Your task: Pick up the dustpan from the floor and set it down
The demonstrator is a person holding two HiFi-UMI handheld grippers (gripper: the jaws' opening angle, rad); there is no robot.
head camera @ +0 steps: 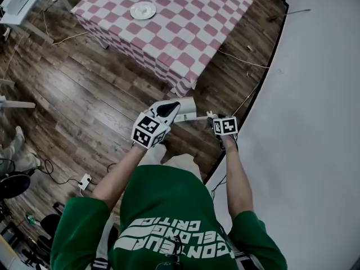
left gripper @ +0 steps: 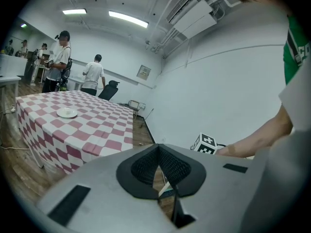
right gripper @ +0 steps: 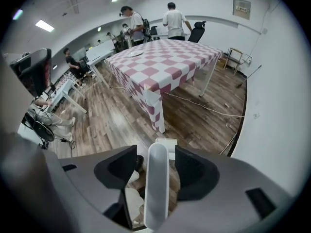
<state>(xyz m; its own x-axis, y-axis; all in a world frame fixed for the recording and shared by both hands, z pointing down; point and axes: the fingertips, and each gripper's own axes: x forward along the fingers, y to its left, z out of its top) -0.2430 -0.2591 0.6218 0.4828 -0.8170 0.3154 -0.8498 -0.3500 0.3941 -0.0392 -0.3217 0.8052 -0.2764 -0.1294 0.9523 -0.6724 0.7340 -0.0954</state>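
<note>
The white dustpan [head camera: 187, 109] stands on the wood floor just in front of the table's corner, between my two grippers. In the right gripper view its long white handle [right gripper: 157, 183] runs up between the two black pads, with a gap on each side, and its pan [right gripper: 166, 143] lies beyond. My right gripper [head camera: 216, 122] points steeply down and is open around the handle. My left gripper [head camera: 170, 109] hovers to the left of the dustpan. In its own view the left gripper [left gripper: 159, 171] has its pads together with nothing held. The right gripper's marker cube [left gripper: 205, 143] shows beyond them.
A table under a pink-and-white checked cloth [head camera: 169, 27] carries a white plate [head camera: 142, 10]. Its near leg [right gripper: 160, 118] stands close behind the dustpan. A white backdrop [head camera: 315, 122] curves along the right. Cables [head camera: 242, 61] lie on the floor. People [left gripper: 92, 76] stand at the far wall.
</note>
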